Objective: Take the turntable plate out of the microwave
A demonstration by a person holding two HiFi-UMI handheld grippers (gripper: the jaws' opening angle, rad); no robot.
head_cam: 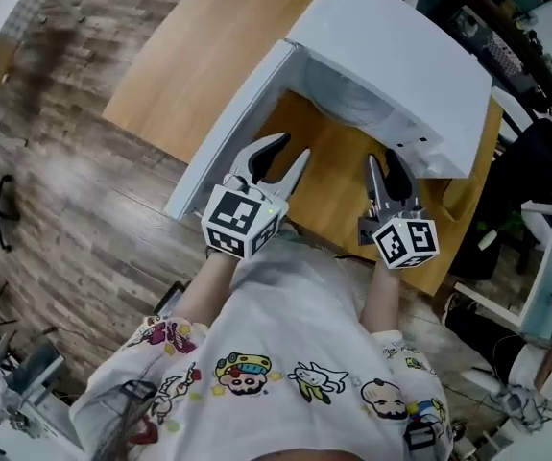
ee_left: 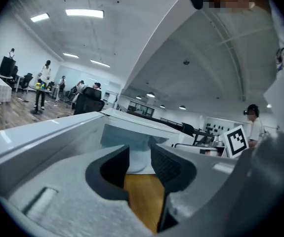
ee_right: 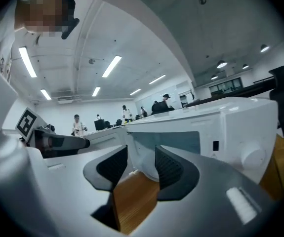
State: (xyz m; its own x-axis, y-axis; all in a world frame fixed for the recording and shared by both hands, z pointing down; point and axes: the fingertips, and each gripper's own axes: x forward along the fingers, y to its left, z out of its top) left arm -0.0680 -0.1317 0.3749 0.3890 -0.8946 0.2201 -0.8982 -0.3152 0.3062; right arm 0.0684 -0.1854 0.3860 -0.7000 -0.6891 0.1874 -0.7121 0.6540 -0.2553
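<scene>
White microwave is seen on a wooden table, its door swung open. The turntable plate lies inside, at twelve o'clock from both grippers. The left gripper and right gripper are held spread, nothing between their jaws.

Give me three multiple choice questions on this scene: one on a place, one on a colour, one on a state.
1. Where is the turntable plate? A in the microwave; B on the floor; C on the table.
2. What colour is the microwave? A black; B white; C red.
3. How are the jaws of the right gripper? A apart, empty; B shut on the plate; C shut on the door.
Answers: A, it lies in the open cavity; B, white casing; A, a bare gap between them.
</scene>
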